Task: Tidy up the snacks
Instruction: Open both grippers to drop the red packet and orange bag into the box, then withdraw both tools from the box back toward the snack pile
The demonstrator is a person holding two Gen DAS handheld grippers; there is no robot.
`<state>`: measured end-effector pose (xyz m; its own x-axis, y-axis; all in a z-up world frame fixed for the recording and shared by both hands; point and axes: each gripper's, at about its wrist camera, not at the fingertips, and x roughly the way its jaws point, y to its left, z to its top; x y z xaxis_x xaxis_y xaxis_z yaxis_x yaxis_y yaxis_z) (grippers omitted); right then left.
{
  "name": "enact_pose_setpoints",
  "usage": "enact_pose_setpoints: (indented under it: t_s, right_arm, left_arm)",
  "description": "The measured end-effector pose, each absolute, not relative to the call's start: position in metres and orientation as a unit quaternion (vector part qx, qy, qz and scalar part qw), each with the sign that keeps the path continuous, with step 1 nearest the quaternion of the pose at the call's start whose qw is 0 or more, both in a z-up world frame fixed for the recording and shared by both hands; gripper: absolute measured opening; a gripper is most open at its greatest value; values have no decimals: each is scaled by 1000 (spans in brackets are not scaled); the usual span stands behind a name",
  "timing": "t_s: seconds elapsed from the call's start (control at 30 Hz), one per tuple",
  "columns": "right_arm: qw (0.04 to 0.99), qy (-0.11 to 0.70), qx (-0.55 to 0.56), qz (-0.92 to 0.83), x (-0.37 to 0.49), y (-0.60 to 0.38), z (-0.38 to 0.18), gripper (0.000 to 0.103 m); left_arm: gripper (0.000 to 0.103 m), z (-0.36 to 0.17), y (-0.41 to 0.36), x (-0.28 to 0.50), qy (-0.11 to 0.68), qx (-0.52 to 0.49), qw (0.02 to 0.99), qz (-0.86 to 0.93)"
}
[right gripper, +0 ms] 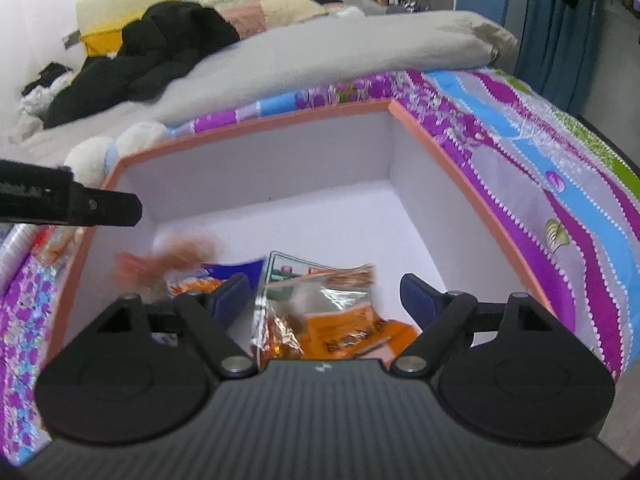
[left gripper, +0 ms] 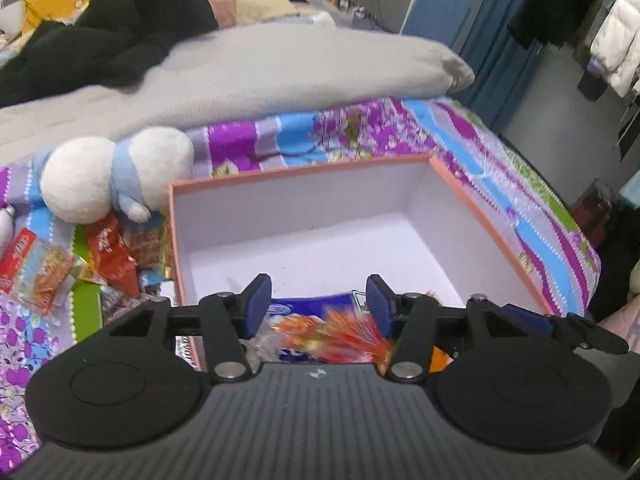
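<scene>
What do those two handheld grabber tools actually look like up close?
Both look alike. The left gripper and right gripper each have a dark grey ribbed body flanked by two round black discs. Black linkage bars with silver rivets carry dark blue finger pads. A small pale mark sits on each body's front edge. No cables or sleeves show.

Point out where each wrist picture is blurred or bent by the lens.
Left wrist view: the red and orange packet between the open left gripper pads is motion-smeared; the bed's edge curves from fisheye distortion. Right wrist view: a pinkish packet in the box is smeared, the orange packet is sharper, and the box rim bows.
</scene>
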<state>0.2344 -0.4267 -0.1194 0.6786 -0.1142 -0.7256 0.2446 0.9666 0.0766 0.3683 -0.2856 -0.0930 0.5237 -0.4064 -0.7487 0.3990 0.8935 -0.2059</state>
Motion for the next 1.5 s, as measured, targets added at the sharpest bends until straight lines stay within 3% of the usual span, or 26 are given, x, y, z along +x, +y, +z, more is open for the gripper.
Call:
enact_pose_setpoints:
  t_s: [0.67, 1.1, 1.5]
  right_arm:
    - [960, 269, 56, -58, 177, -356, -15, 84]
    - [971, 236, 34, -16, 138, -292, 2, 84]
    - [973, 228, 30, -4, 98, -256, -12, 84]
  left_arm:
    - [67, 14, -179, 277, 332, -33, 917, -219]
    - [67, 26, -96, 218, 303, -55, 932, -192]
    - [67, -8, -49, 173, 315, -63, 932, -171]
